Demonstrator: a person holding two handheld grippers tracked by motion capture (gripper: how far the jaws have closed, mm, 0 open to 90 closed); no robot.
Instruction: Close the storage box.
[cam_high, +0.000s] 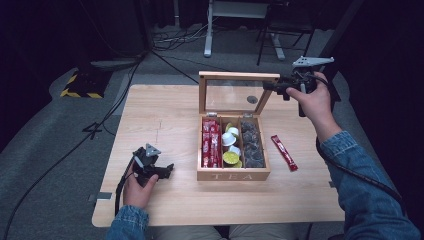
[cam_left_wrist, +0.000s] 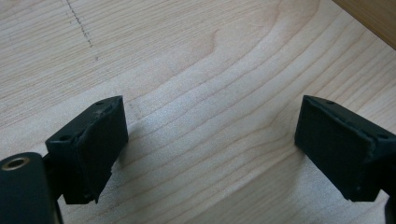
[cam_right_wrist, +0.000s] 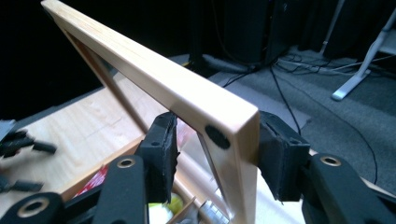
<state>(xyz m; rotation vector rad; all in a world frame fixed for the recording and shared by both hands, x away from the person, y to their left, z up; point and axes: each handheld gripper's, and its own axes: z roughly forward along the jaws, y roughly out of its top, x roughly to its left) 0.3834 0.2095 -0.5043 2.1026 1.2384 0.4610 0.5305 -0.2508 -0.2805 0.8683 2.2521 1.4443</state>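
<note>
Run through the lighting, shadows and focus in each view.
High view: table brightly lit, surroundings dark, tea box lid slightly soft. Left gripper view: left gripper throws soft shadows on the wood. Right gripper view: right gripper on the lid's corner, glare along its top edge, background blurred.

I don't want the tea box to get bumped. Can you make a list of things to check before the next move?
1. Right gripper clamped on the lid at its corner: ok, a jaw presses each face of the frame.
2. Lid fully open: ok, it stands upright over the tea box.
3. Left gripper free: ok, jaws wide apart over bare table, holding nothing.
4. Left gripper away from the box: ok, it rests apart from the box's left side.
5. Red sachet out of the way: ok, it lies on the table right of the box, untouched.
6. Hinges sound: cannot tell, too small to see.
</note>
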